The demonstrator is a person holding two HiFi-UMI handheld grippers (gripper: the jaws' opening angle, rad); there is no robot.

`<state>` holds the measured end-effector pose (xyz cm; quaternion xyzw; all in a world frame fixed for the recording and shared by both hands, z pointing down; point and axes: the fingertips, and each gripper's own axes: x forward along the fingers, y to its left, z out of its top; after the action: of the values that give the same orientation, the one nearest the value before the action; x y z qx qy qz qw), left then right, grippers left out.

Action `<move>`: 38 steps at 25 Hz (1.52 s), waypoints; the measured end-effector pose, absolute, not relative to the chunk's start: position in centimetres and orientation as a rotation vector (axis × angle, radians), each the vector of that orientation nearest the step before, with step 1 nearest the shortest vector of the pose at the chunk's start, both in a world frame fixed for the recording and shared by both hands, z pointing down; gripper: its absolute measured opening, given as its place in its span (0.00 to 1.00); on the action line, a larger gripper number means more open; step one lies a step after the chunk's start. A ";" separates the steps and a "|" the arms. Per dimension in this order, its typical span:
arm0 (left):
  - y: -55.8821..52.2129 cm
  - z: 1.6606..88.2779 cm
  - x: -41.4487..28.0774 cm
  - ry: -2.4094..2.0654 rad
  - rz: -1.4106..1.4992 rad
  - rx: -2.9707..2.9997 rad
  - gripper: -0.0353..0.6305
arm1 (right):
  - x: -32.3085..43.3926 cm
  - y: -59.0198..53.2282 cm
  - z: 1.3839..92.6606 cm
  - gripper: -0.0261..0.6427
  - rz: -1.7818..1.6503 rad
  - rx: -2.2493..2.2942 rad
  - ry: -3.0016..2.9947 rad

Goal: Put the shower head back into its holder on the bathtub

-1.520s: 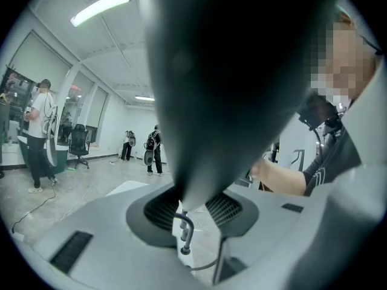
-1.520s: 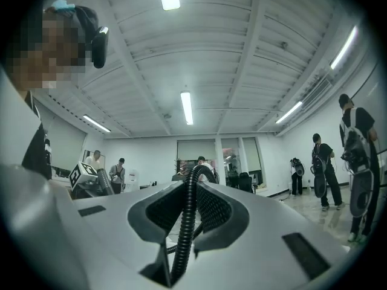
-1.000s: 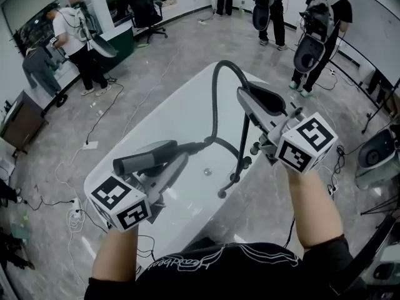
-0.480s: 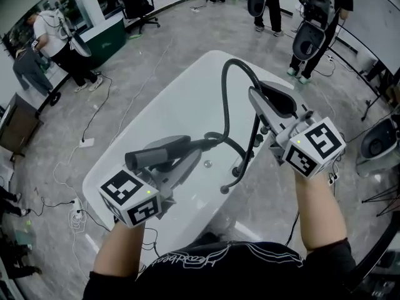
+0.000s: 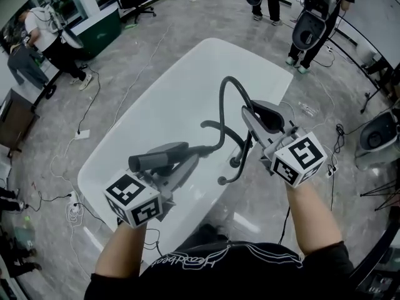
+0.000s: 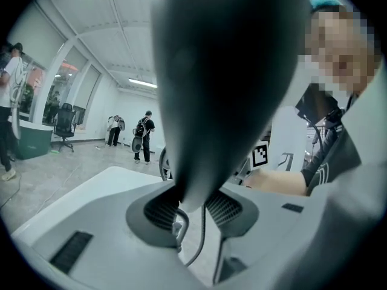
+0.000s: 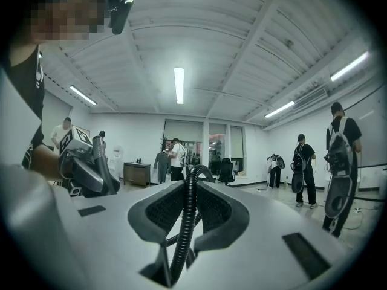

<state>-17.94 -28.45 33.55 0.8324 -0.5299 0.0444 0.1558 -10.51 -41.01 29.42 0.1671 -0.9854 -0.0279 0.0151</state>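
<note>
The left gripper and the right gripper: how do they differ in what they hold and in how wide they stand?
The left gripper holds the thick, smooth shower head; the right gripper holds the thin ribbed hose. The left gripper's fingers stand wider apart than the right gripper's fingers. Both are shut on dark parts of one shower set, at the white bathtub.

The dark grey shower-head handle (image 6: 224, 71) looms blurred in the left gripper view, its top cut off — the white oval bathtub's (image 5: 187, 86) near end hides under the left gripper (image 5: 183, 162).
</note>
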 end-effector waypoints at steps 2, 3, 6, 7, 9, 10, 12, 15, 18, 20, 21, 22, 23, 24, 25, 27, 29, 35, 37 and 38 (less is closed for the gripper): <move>-28.1 34.2 -18.1 -1.531 0.119 2.354 0.25 | -10.6 -40.7 30.9 0.14 -0.059 0.502 -3.049; -27.8 34.5 -18.2 -1.539 0.113 2.340 0.25 | -10.6 -40.5 31.6 0.14 -0.043 0.494 -3.041; -27.0 35.4 -18.6 -1.546 0.112 2.323 0.25 | -10.9 -39.7 33.8 0.14 -0.005 0.469 -3.020; -26.8 35.8 -18.7 -1.546 0.115 2.321 0.25 | -11.0 -39.4 34.5 0.14 0.005 0.459 -3.012; -26.5 36.3 -18.9 -1.548 0.121 2.314 0.25 | -11.2 -38.8 35.9 0.14 0.031 0.437 -2.998; -26.3 36.5 -19.0 -1.551 0.123 2.309 0.25 | -11.2 -38.5 36.7 0.14 0.044 0.422 -2.989; -26.1 36.7 -19.0 -1.557 0.121 2.297 0.25 | -11.2 -37.9 38.2 0.14 0.067 0.383 -2.959; -25.4 37.1 -19.3 -1.561 0.122 2.287 0.25 | -11.1 -36.6 41.2 0.14 0.093 0.335 -2.897; -24.8 37.7 -19.9 -1.573 0.128 2.271 0.25 | -10.9 -35.3 44.6 0.14 0.122 0.307 -2.829; -24.6 38.1 -20.0 -1.577 0.141 2.267 0.25 | -10.5 -34.9 46.9 0.14 0.158 0.301 -2.782; -24.6 38.3 -19.9 -1.577 0.145 2.265 0.25 | -10.2 -34.7 48.0 0.14 0.179 0.300 -2.758; -24.5 38.4 -19.8 -1.577 0.147 2.261 0.25 | -9.9 -34.4 49.2 0.14 0.197 0.297 -2.733; -24.4 38.6 -19.8 -1.579 0.148 2.256 0.25 | -9.6 -34.1 50.4 0.14 0.209 0.294 -2.706; -24.2 38.7 -19.9 -1.580 0.149 2.251 0.25 | -9.4 -33.7 51.7 0.14 0.217 0.289 -2.678; -24.0 38.8 -20.0 -1.582 0.148 2.246 0.25 | -9.3 -33.2 53.0 0.14 0.225 0.283 -2.649; -23.6 38.9 -20.2 -1.583 0.149 2.246 0.25 | -9.3 -32.4 55.4 0.14 0.248 0.267 -2.589; -23.4 38.8 -20.5 -1.588 0.159 2.253 0.25 | -9.5 -31.6 57.7 0.14 0.248 0.245 -2.527; -22.7 38.1 -20.8 -1.630 0.164 2.245 0.25 | -9.5 -30.4 63.2 0.14 0.188 0.209 -2.388; -22.6 37.6 -20.9 -1.638 0.163 2.251 0.25 | -9.6 -30.1 64.5 0.14 0.188 0.204 -2.365; -22.6 37.4 -21.0 -1.641 0.163 2.255 0.25 | -9.7 -30.0 65.1 0.14 0.189 0.202 -2.351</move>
<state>-20.97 -22.62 37.41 0.7949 -0.5786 0.0574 0.1732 -9.68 -30.01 65.07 0.0791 -0.9197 0.0739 0.3775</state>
